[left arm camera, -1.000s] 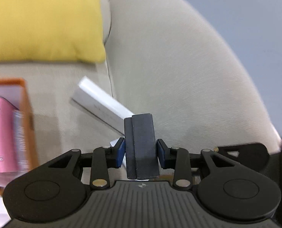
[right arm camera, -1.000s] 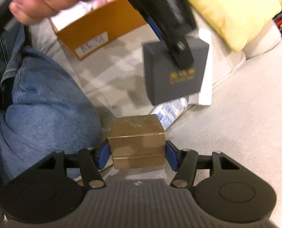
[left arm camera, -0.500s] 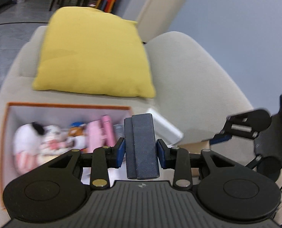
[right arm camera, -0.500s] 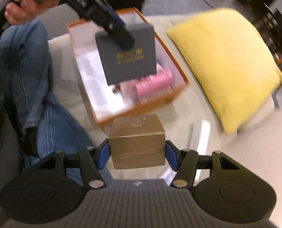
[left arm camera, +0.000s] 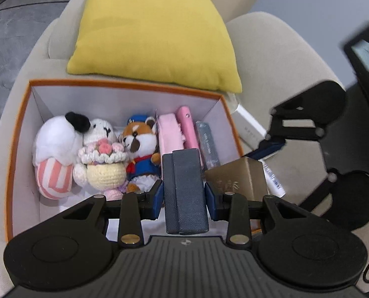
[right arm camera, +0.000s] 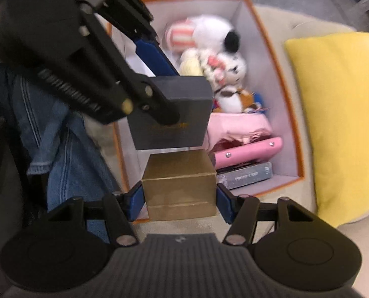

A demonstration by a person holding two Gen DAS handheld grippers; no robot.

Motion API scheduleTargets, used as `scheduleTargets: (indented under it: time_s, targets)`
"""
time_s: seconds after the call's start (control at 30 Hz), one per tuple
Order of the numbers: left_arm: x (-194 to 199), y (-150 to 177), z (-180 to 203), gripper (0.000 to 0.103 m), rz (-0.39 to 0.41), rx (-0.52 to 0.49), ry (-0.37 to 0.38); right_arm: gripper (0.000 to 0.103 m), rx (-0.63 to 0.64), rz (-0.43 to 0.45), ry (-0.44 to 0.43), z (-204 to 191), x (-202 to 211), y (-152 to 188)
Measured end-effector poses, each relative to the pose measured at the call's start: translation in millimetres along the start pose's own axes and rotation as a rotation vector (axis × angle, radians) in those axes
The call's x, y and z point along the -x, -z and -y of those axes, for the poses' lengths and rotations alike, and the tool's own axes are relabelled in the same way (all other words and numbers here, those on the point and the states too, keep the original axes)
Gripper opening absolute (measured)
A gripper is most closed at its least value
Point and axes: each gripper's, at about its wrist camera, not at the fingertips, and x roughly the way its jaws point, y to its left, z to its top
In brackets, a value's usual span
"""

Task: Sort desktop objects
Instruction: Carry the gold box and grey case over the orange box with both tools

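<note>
My left gripper (left arm camera: 184, 193) is shut on a dark grey box (left arm camera: 185, 188), held over the near right part of the orange storage box (left arm camera: 18, 134). The grey box (right arm camera: 172, 114) also shows in the right wrist view, with the left gripper above it. My right gripper (right arm camera: 179, 198) is shut on a gold box (right arm camera: 180, 186) at the orange box's near corner (right arm camera: 301, 173). The gold box (left arm camera: 236, 177) sits just right of the grey box in the left wrist view. Plush toys (left arm camera: 97, 154), a pink case (left arm camera: 188, 129) and a grey book (left arm camera: 207, 144) lie inside.
A yellow cushion (left arm camera: 154, 29) lies behind the orange box on the beige sofa (left arm camera: 279, 69). A white flat box (left arm camera: 249, 126) lies on the seat right of the orange box. A person's jeans-clad leg (right arm camera: 57, 149) is at the left in the right wrist view.
Both grippers have moved over the orange box with their boxes held. The box's inside with the plush toys has come into full view, and the two held boxes are now side by side.
</note>
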Motion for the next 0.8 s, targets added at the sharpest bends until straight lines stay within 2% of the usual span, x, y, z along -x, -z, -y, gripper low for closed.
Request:
scheduleTargets:
  time_s: [0.13,0.37,0.53,0.8]
  targets:
    - [-12,6,-4,0.04,-0.031,-0.015,0.007,0.062,0.051,-0.131,-0.06,6,-30,-15]
    - [-32,17,-4,0.04,-0.056,-0.04,0.009,0.062,0.122,-0.283,-0.111,10,-67,-32]
    - [-40,21,-10,0.04,-0.067,-0.017,0.012,0.062,0.156,-0.337,-0.102,10,-89,-37]
    - [-48,25,-13,0.04,-0.083,0.004,0.023,0.062,0.183,-0.368,-0.097,7,-108,-31]
